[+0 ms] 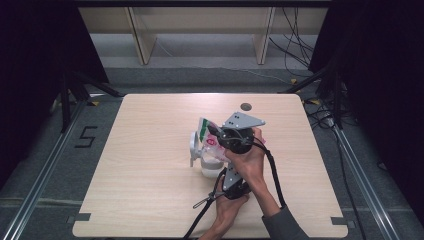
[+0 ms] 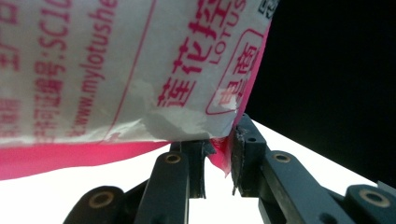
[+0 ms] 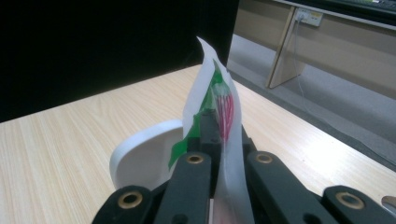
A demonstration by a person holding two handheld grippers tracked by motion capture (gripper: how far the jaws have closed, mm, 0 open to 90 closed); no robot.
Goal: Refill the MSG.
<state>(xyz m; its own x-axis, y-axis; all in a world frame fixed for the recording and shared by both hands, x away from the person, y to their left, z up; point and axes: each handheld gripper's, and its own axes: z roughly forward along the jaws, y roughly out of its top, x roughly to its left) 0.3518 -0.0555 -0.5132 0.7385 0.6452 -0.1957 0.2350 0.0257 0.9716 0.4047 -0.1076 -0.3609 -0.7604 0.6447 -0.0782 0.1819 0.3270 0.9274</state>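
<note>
A white pouch (image 1: 206,133) with green and pink print hangs tilted over a small white jar (image 1: 210,166) at mid-table; the jar's hinged lid (image 1: 193,148) stands open at its left. My right gripper (image 1: 217,131), under a grey plate, is shut on the pouch's upper edge. In the right gripper view the gripper (image 3: 219,133) clamps the pouch (image 3: 218,95) edge-on, with the lid (image 3: 140,156) behind. My left gripper (image 1: 224,173) sits lower, nearer the person. In the left gripper view the gripper (image 2: 219,156) pinches the pink bottom corner of the pouch (image 2: 116,70).
The light wooden table (image 1: 140,165) has a round cable hole (image 1: 245,106) near its far edge. Cables trail from both grippers toward the front edge. Wooden shelving legs (image 1: 142,45) and loose cables stand on the floor beyond.
</note>
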